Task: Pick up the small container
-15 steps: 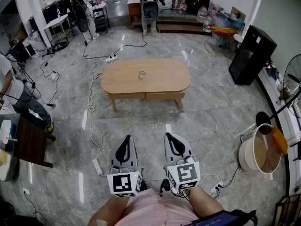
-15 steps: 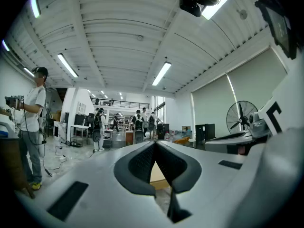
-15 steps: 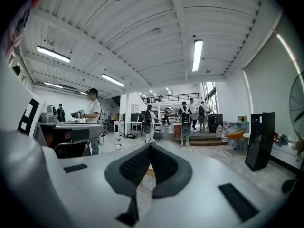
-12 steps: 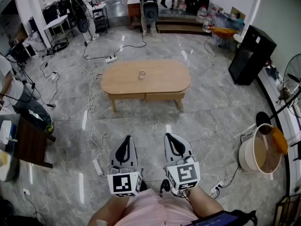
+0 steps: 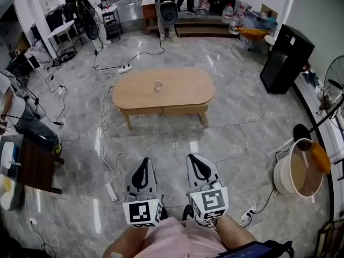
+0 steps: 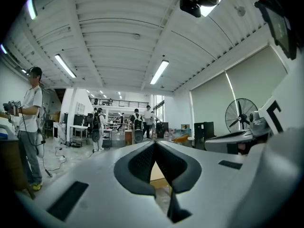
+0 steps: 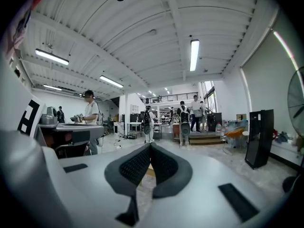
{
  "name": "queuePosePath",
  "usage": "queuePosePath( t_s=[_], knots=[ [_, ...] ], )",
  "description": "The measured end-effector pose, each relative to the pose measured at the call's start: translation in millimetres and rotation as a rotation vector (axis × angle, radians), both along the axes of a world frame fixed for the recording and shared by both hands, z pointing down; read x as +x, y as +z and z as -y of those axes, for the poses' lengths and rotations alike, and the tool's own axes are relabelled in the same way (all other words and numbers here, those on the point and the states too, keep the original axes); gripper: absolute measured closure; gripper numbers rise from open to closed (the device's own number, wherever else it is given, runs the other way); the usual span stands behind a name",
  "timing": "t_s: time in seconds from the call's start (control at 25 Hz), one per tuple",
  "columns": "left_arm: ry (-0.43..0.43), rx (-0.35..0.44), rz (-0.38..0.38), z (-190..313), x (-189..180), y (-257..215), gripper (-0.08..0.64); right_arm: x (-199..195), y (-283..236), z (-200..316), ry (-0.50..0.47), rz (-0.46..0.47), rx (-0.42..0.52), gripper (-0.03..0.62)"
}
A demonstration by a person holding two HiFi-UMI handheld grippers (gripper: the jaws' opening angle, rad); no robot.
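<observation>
Container [image 5: 158, 84] stands upright near the middle of the table [image 5: 188, 93], a little toward its left end. Left gripper [image 5: 143, 163] and right gripper [image 5: 192, 159] hang well short of the table's near edge, each with jaws pressed together on nothing. From the fingers the container lies straight ahead across open floor. The left looks slightly better lined up with it.

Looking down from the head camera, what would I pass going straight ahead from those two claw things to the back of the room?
Left gripper and right gripper, side by side, both shut → grey marble floor → wooden table with the small container on it → steps at the far end.
</observation>
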State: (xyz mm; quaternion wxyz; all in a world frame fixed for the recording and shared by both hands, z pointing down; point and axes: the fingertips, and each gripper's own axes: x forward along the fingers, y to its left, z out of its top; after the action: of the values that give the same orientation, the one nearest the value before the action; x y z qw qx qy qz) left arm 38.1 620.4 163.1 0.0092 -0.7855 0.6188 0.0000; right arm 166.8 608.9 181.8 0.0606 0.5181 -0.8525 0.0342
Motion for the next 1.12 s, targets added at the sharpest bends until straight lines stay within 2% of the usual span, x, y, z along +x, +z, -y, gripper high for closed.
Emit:
queuePosePath(
  t_s=[0.36, 0.68, 0.88, 1.12],
  knots=[
    [-0.068, -0.037, 0.007, 1.3, 19.9, 10.1, 0.546, 28.3, 10.4, 18.2, -0.02, -0.006, -0.01, 0.591],
    [-0.103, -0.056, 0.004, 26.4, 10.7, 20.4, 0.546, 20.4, 26.5, 50.4, -0.044, -0.019, -0.038, 0.591],
    [-0.113, -0.07, -0.003, 75.7, -10.8, 31.8, 0.546, 4.2, 38.6, 95.1, -0.031, -0.041, -0.06, 0.591],
    [-0.083, -0.072, 0.008, 172.4, -47.9, 33.7, 0.546, -30.0, 42.6, 187.9, 0.001, -0.05, -0.076, 0.591]
  ],
)
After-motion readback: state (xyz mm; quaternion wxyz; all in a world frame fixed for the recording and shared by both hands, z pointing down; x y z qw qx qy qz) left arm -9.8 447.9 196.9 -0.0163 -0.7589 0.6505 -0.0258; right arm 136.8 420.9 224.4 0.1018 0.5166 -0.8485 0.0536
